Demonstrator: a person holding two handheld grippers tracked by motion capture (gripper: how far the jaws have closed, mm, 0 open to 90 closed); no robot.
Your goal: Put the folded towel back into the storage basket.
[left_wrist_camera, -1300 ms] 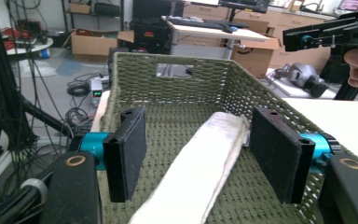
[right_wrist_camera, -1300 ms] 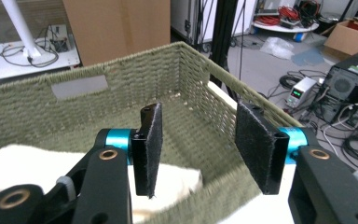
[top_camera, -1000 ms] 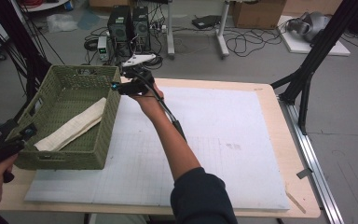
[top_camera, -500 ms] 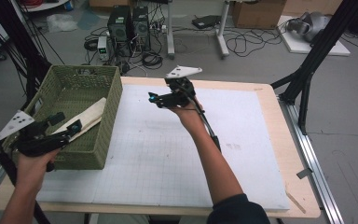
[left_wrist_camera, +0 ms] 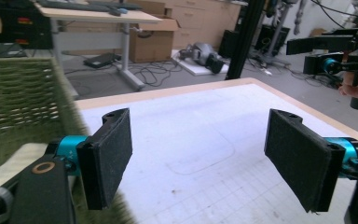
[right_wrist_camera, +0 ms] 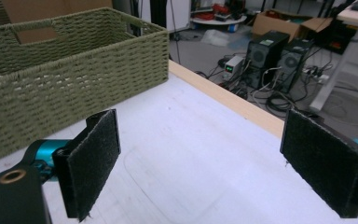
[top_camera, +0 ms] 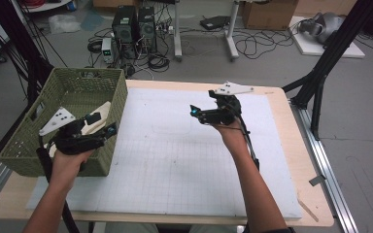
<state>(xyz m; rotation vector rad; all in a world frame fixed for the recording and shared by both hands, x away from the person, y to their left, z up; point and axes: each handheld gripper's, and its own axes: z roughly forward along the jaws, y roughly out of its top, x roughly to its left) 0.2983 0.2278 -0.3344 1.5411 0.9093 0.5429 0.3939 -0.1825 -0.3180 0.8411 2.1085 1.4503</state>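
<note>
A green woven basket [top_camera: 73, 92] stands at the left of the table with a cream folded cloth [top_camera: 102, 112] lying inside it. My left gripper [top_camera: 104, 124] hovers over the basket's near right wall, open, with nothing between its pads [left_wrist_camera: 198, 163]; the basket [left_wrist_camera: 18, 102] and the cloth [left_wrist_camera: 7, 163] sit at its left. My right gripper [top_camera: 194, 113] is held above the white mat, right of centre, pointing left. Its jaws have just been opening and stand wide with nothing between them [right_wrist_camera: 214, 163]. The basket [right_wrist_camera: 65, 79] lies ahead of it.
A white gridded mat [top_camera: 175, 165] covers most of the wooden table [top_camera: 301, 160]. Computer towers [top_camera: 133, 24], cables and desk legs stand on the floor beyond the far edge. A black frame leg [top_camera: 320, 82] rises at the right.
My right gripper has left the basket's far right corner and moved right over the mat, its jaws wider. My left gripper has come in from the lower left to above the basket's near side.
</note>
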